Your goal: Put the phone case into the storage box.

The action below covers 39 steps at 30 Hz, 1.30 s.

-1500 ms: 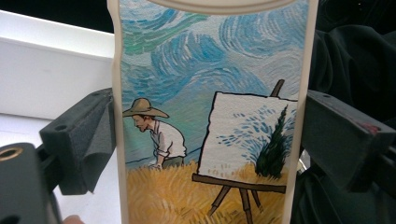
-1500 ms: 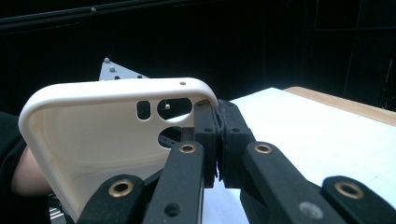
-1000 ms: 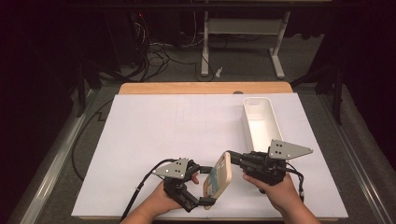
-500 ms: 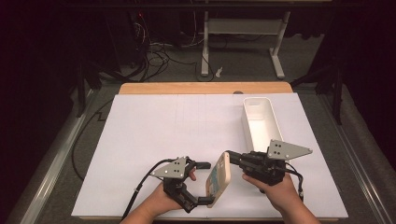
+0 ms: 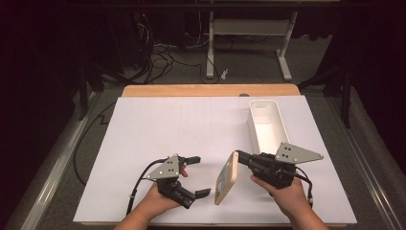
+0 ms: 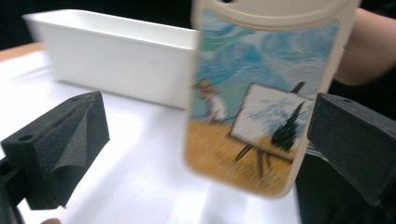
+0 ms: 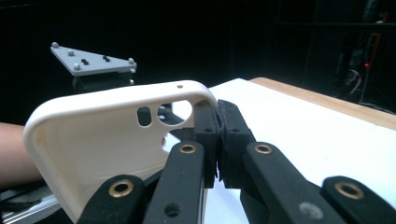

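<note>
High view: nearest the table's front edge, the left gripper (image 5: 194,176) has just been opening; its jaws stand wide and apart from the phone case (image 5: 226,177) just beside it. The right gripper (image 5: 238,155) pinches the case's top edge, holding it upright above the table (image 5: 158,124). Farther back lies a white bin (image 5: 266,123).

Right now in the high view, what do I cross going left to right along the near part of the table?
Left claw, open → phone case, held on edge → right claw, shut on the case → white bin, farther back.
</note>
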Available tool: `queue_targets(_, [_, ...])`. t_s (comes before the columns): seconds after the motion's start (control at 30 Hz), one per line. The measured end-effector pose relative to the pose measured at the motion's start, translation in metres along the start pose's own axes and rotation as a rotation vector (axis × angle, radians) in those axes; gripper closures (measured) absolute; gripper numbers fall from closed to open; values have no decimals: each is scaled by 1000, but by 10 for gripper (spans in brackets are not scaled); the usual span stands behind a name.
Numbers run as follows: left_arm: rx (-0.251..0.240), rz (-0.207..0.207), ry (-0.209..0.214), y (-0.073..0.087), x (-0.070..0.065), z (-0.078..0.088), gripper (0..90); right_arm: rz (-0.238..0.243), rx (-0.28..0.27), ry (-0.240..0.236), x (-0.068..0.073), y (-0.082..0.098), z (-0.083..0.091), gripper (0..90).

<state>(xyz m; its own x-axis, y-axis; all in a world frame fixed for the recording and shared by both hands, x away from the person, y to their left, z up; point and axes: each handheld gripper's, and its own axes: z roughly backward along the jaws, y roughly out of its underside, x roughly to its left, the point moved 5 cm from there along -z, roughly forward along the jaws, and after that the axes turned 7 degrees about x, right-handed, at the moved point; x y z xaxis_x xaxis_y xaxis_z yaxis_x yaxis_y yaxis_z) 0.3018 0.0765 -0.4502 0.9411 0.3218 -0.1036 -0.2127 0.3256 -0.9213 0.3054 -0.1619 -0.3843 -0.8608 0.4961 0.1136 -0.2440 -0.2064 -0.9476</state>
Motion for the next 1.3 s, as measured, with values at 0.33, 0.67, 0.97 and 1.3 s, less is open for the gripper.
queue_targets(0.33, [38, 93, -367, 27, 41, 64, 1, 6, -6, 124, -8, -1, 5, 893])
queue_targets(0.67, [73, 140, -536, 53, 56, 93, 1, 2, -7, 219, -14, -1, 9, 893])
queue_targets(0.97, [68, 157, -545, 56, 55, 93, 1, -1, -9, 290, -21, 1, 12, 893])
queue_targets(1.3, [25, 171, -539, 56, 57, 96, 2, -11, -9, 362, -30, 4, 14, 893])
